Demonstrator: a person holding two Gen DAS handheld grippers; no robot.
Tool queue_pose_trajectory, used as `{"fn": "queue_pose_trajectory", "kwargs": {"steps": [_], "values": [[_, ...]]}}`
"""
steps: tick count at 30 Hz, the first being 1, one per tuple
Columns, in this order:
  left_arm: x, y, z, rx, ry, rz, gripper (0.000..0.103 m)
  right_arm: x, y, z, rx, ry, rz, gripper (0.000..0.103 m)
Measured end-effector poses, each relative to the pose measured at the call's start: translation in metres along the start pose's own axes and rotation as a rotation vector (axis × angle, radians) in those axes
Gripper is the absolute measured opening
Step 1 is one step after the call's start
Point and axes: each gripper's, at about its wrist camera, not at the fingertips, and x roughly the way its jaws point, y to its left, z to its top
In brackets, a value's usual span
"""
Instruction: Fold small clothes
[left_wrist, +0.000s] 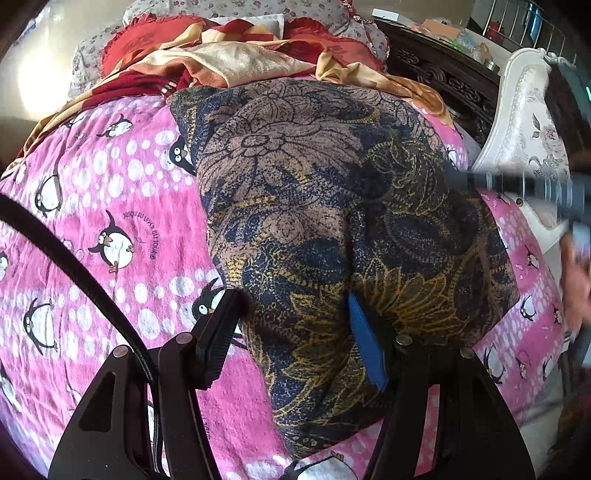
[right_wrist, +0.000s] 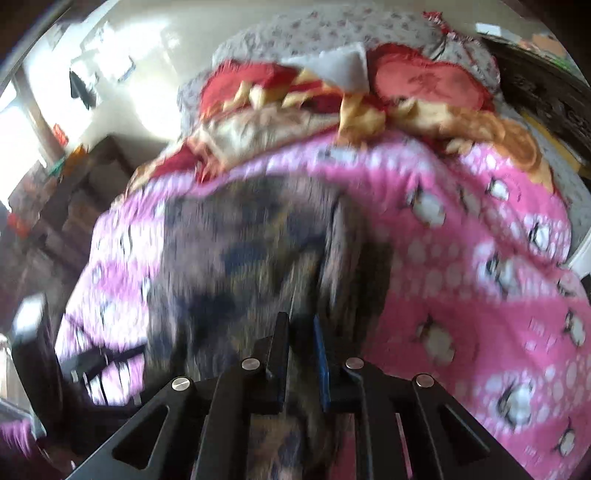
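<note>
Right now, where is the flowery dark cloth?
In the left wrist view the floral garment lies mid-frame on the pink penguin blanket, its near edge between the left gripper fingers, with the red-and-gold blanket bunched beyond it.

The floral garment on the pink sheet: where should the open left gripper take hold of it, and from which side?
Grip the near edge of the garment, where it bunches between the left gripper's open fingers. Come in low from the near side, along the sheet: the cloth there lies flat with its free edge facing the gripper. The right gripper looks shut on another part, though that view is blurred.
</note>
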Motion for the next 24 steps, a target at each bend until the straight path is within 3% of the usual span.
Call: {"fn": "queue_pose_trajectory", "kwargs": {"steps": [2,4,11,15,16,18,20,22,24], "values": [[0.0,-0.001,0.0,-0.004,-0.001,0.002,0.06,0.011,-0.005,-0.014,-0.008,0.021,-0.047,0.012],[-0.001,-0.001,-0.001,0.0,-0.003,0.006,0.06,0.016,-0.016,-0.021,0.016,0.013,-0.034,0.012],[-0.003,0.001,0.001,-0.023,0.012,0.006,0.06,-0.006,-0.008,-0.015,-0.001,-0.025,-0.065,0.013],[-0.006,0.002,0.002,-0.03,0.014,-0.002,0.06,-0.006,-0.004,-0.021,-0.012,-0.033,-0.088,0.039],[-0.008,0.003,0.003,-0.037,0.013,-0.015,0.06,0.002,-0.009,-0.024,0.002,0.003,-0.112,0.039],[-0.014,0.011,0.005,-0.063,-0.005,-0.057,0.06,0.009,-0.019,-0.023,0.052,0.023,-0.057,0.039],[-0.017,0.025,0.009,-0.101,-0.019,-0.092,0.061,0.004,-0.029,-0.019,0.106,-0.017,-0.007,0.046],[-0.014,0.035,0.012,-0.131,-0.017,-0.121,0.066,0.001,-0.034,-0.015,0.126,-0.073,0.001,0.069],[-0.006,0.045,0.014,-0.182,-0.006,-0.168,0.066,0.006,-0.038,-0.012,0.144,-0.108,0.042,0.075]]}}
